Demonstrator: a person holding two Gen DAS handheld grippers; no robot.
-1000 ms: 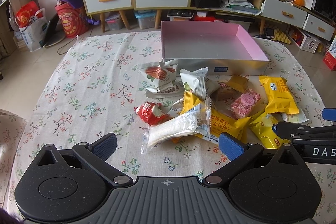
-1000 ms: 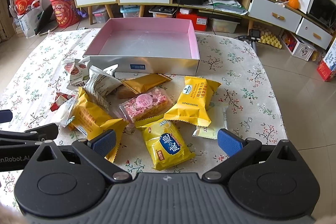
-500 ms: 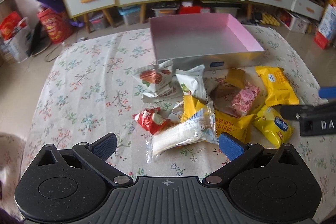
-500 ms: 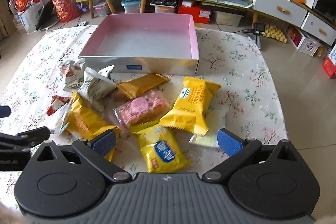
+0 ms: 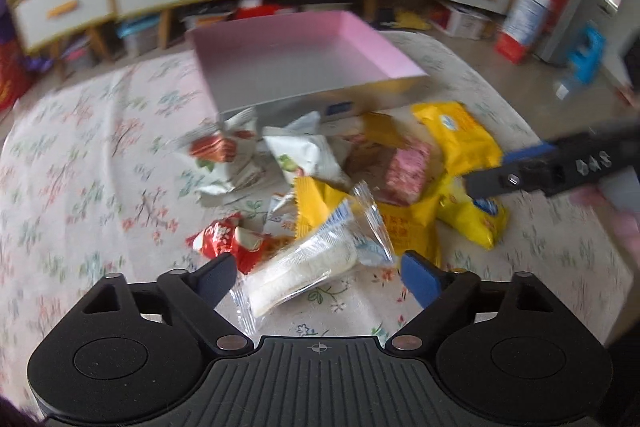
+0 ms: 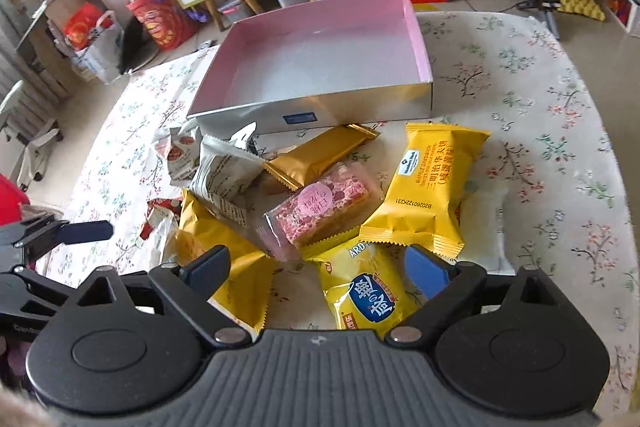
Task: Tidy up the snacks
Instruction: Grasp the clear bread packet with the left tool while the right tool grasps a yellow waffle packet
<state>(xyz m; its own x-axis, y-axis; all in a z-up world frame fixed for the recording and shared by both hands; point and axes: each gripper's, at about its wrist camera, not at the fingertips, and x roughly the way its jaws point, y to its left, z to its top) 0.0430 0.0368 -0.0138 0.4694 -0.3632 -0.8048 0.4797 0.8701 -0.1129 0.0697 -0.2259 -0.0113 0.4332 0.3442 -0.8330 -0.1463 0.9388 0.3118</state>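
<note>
Overhead, two wide-open grippers, left gripper (image 5: 316, 273) and right gripper (image 6: 318, 269); one pink box (image 6: 320, 63), four yellow packets (image 6: 428, 187).

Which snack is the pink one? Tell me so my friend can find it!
Find the big pink box on the flowery tablecloth. In front of it lies a pile of snacks, and the pink snack bar sits mid-pile, just below the gold bar. It alone has a clear wrapper with a round pink sticker.
</note>
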